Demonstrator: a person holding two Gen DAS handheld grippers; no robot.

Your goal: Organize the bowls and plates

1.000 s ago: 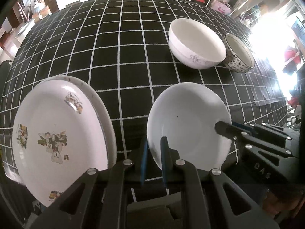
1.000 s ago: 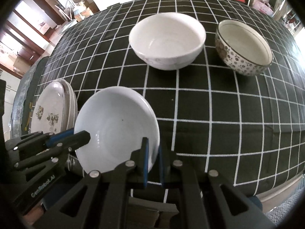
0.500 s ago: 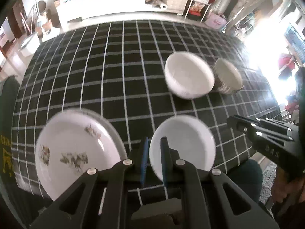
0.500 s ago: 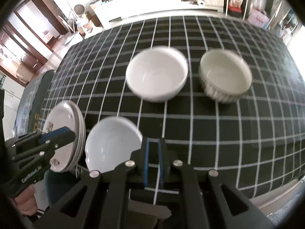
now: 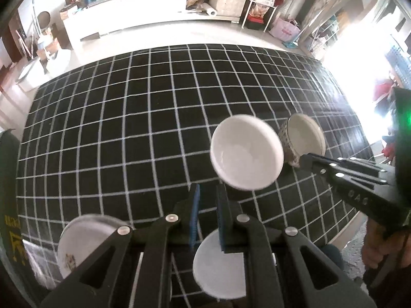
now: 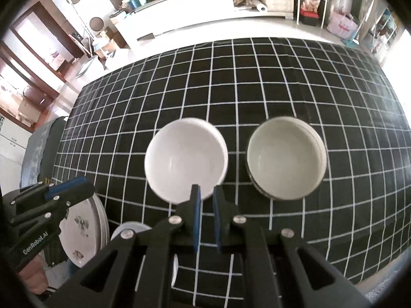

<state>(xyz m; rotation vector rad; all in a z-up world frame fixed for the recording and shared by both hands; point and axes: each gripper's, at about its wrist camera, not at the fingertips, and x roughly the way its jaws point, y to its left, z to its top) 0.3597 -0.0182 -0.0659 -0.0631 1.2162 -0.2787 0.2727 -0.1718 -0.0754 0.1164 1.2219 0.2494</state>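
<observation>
A plain white bowl [image 5: 246, 154] [image 6: 185, 159] and a patterned bowl [image 5: 304, 140] [image 6: 286, 157] stand side by side on the black grid tablecloth [image 5: 128, 128]. A small white plate [image 5: 221, 269] lies at the near edge, under my left gripper [image 5: 207, 205]. A stack of floral plates [image 5: 79, 243] [image 6: 82, 231] lies at the near left. Both grippers are high above the table, jaws nearly shut and empty. My right gripper [image 6: 205, 202] hovers in front of the white bowl; it also shows in the left wrist view [image 5: 334, 169].
The table's near edge [image 6: 359, 277] is close below the grippers. Beyond the table are a white floor, a long white cabinet [image 6: 192, 2] and shelving [image 5: 262, 0]. A dark chair [image 6: 41, 141] stands at the table's left side.
Both grippers have let go of the small white plate and risen well above the table, pulling back. The plate now lies flat at the near edge.
</observation>
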